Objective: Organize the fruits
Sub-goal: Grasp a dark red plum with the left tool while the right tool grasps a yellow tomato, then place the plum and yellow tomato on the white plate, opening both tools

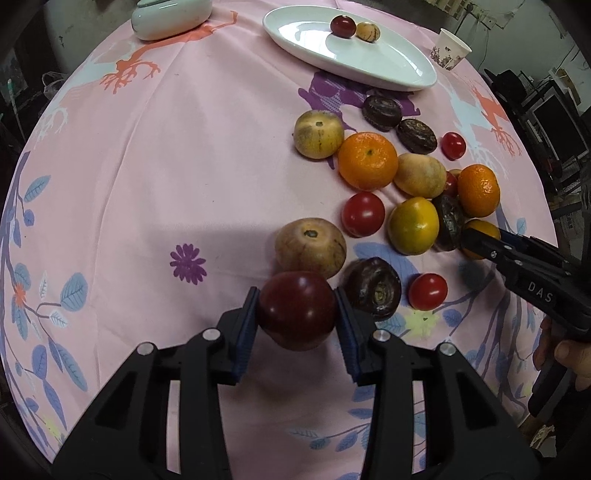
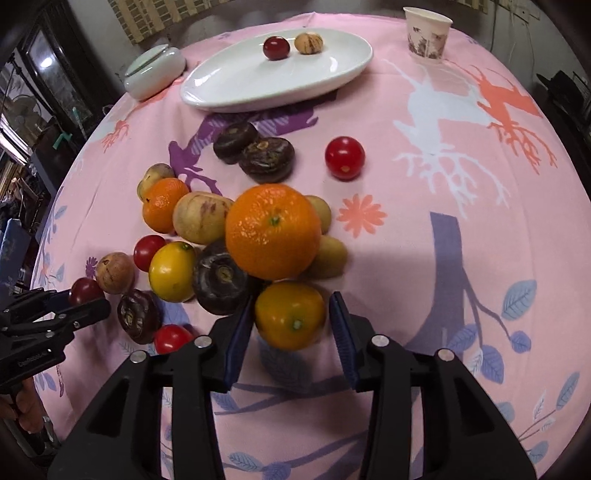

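My left gripper [image 1: 297,308] is shut on a dark red tomato [image 1: 297,310], held just above the pink cloth near a tan fruit [image 1: 310,246]; it also shows in the right wrist view [image 2: 83,295]. My right gripper [image 2: 291,314] has its jaws around a yellow-orange citrus [image 2: 290,314], pads close on both sides. It stands at the near edge of the fruit pile, in front of a big orange [image 2: 273,230]. A white oval plate [image 2: 240,88] at the back holds a dark tomato [image 2: 276,48] and a tan fruit [image 2: 308,43].
A paper cup [image 2: 426,33] stands back right and a pale lidded dish [image 2: 155,72] back left. Loose fruits lie between: dark purple ones [image 2: 266,158], a red tomato [image 2: 344,158], oranges [image 1: 367,160], tan fruits [image 1: 318,133]. The table edge curves close around the cloth.
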Available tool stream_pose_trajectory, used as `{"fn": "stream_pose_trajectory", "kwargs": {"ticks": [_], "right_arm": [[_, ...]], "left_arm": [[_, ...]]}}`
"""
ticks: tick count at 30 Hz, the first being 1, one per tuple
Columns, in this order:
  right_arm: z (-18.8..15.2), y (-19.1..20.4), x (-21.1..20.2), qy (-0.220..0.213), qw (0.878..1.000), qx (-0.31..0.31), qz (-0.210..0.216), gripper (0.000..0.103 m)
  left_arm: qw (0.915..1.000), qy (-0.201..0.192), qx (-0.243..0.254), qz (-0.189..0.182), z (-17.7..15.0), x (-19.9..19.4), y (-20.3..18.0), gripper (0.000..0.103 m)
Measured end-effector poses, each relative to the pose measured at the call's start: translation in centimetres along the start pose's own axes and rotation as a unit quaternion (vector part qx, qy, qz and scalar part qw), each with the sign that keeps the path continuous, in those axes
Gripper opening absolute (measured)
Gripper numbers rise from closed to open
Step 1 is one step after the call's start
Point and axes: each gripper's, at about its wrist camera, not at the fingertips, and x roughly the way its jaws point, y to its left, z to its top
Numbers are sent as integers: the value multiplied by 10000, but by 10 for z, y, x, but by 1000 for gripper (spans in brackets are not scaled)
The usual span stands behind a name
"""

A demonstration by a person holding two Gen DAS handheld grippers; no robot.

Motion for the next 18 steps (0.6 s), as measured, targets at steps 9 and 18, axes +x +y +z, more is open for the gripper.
{"fn": "stream_pose_trajectory", "kwargs": {"ticks": [9, 18], "right_arm": [[-11, -8, -16, -6, 9998, 118, 188, 38], [-19, -17, -25, -8, 9993, 318, 199, 38]], "left_arm": [[10000, 65, -8, 44, 0, 12, 4, 41], [10000, 55, -21, 48, -5, 10, 4, 41]]}}
